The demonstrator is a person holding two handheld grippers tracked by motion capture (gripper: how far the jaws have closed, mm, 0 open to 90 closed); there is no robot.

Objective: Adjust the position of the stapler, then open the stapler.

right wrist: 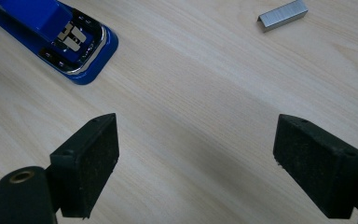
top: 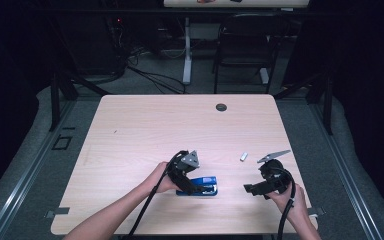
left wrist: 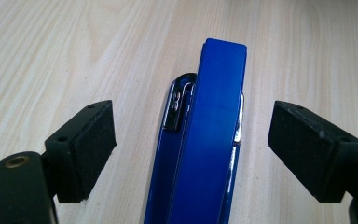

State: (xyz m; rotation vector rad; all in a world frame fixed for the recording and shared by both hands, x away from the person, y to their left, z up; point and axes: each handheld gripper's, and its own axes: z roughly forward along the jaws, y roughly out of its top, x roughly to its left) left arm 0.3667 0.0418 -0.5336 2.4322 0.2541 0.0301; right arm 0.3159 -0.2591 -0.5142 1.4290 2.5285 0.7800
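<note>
Two risks noted. 1) Blue stapler (left wrist: 205, 140) lies flat on tabletop (top: 145, 130) between jaws of left tongs (left wrist: 191, 140); smooth, narrow top, so an off-centre squeeze could skid or twist it. 2) Staple strip (right wrist: 282, 15) is small, lies loose near far right edge; a careless sweep w/ right tongs (right wrist: 196, 163) could knock it away. Left tongs: wide open, straddling stapler, pads not touching. Right tongs: wide open, holding nothing, over bare wood.
</note>
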